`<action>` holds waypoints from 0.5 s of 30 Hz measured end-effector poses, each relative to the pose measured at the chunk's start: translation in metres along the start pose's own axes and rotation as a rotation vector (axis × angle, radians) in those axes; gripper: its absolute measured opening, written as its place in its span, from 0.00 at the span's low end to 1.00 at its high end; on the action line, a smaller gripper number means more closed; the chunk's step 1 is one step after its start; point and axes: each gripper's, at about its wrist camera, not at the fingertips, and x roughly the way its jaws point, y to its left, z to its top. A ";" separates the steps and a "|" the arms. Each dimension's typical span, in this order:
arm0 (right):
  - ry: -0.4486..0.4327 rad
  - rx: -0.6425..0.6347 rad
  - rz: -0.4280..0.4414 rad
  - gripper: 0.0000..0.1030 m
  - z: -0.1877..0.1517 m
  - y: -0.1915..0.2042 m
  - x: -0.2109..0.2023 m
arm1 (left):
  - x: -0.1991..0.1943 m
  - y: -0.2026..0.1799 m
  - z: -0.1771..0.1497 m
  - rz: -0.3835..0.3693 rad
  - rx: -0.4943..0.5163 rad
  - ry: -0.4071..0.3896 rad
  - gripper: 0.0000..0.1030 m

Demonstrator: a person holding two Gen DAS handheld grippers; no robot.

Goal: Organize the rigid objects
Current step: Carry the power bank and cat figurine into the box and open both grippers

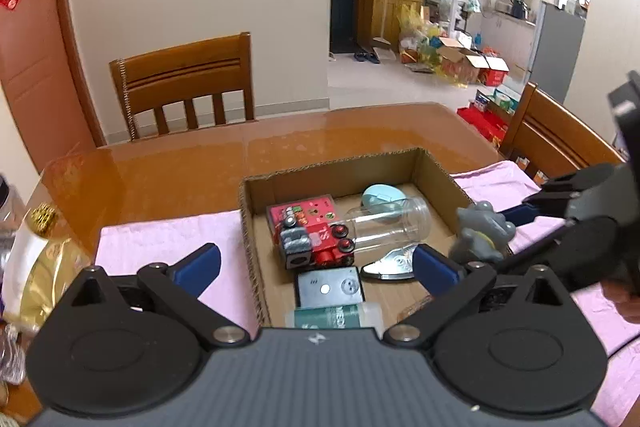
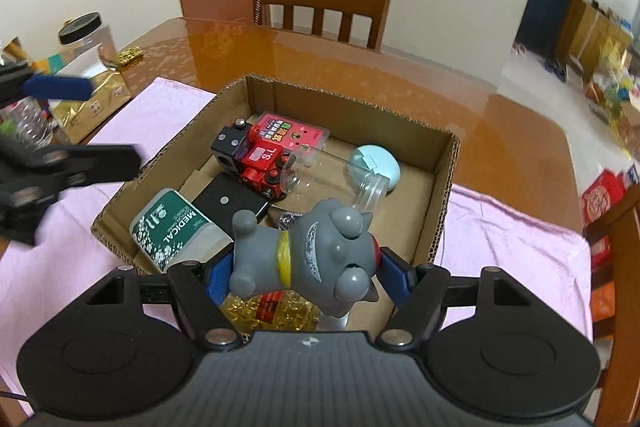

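Cardboard box is sat on a pink cloth on the wooden table, and is already well filled. Inside can be counted: red toy locomotive, pink patterned card case, clear plastic jar lying on its side, pale blue round case, black flat device, green "MEDICAL" bottle, and a silvery item at the near side. A jar of yellow beads is partly hidden below the right gripper; whether it is inside the box cannot be told.

Grey toy figurine is clamped sideways between the blue pads of the right gripper, held above the box's near edge, not yet set down. Jaws are partly closed on it.

Left gripper is spread wide with nothing between its fingers; it is held over the box's near-left edge, apart from the contents.

Judged status: most of the sorting is done. Remaining: figurine to be lowered into a free patch, probably the bare cardboard floor at the near right, then released. No loose rigid items are seen on the cloth. Clutter at the table's left end (gold bag, black-lidded jar) is probably not part of the job, but that cannot be confirmed.
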 end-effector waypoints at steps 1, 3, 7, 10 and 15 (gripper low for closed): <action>0.012 0.016 0.000 0.75 0.003 -0.001 0.003 | -0.002 0.002 -0.002 0.006 -0.005 0.000 0.99; 0.034 0.050 -0.002 0.75 0.008 -0.002 0.009 | -0.007 0.006 -0.006 0.016 -0.013 0.001 0.99; 0.100 0.136 -0.022 0.75 0.020 -0.007 0.027 | -0.016 0.014 -0.014 0.040 -0.035 -0.010 0.99; 0.151 0.213 -0.053 0.76 0.027 -0.013 0.038 | -0.023 0.019 -0.021 0.066 -0.045 -0.017 0.99; 0.139 0.252 -0.087 1.00 0.030 -0.013 0.037 | -0.028 0.027 -0.028 0.102 -0.061 -0.014 0.99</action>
